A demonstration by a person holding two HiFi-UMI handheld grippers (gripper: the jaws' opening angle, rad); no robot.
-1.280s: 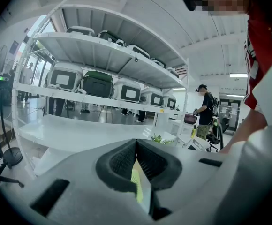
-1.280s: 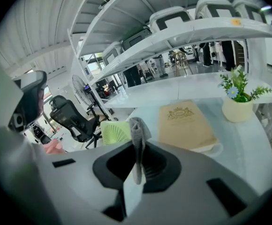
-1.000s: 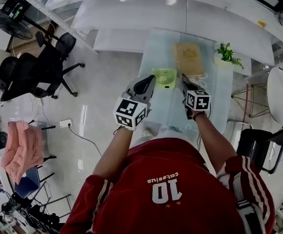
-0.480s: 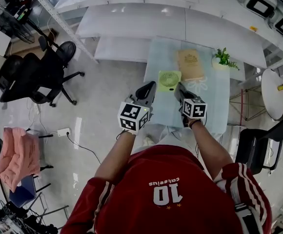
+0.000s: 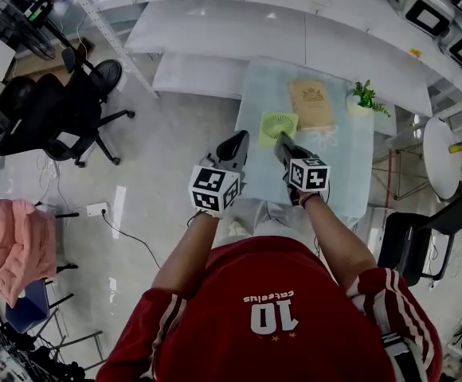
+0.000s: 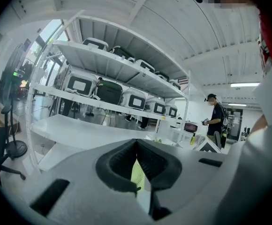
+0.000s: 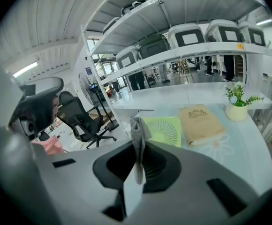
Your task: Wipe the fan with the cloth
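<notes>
One cloth (image 7: 137, 142) between right fingers (image 7: 164, 168)

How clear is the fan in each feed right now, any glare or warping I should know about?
Head view: fan small but unblurred, a glare streak on the floor, edges bowed. Right gripper view: fisheye with dark corners, fan clear behind the cloth. Left gripper view: heavy fisheye, fan only a green sliver between the left tongs.

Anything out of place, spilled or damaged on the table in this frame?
Nothing spilled or broken. The green fan lies flat, grille up, beside the book rather than standing. The right hand-held gripper pinches a grey cloth; nothing else stands out.
</notes>
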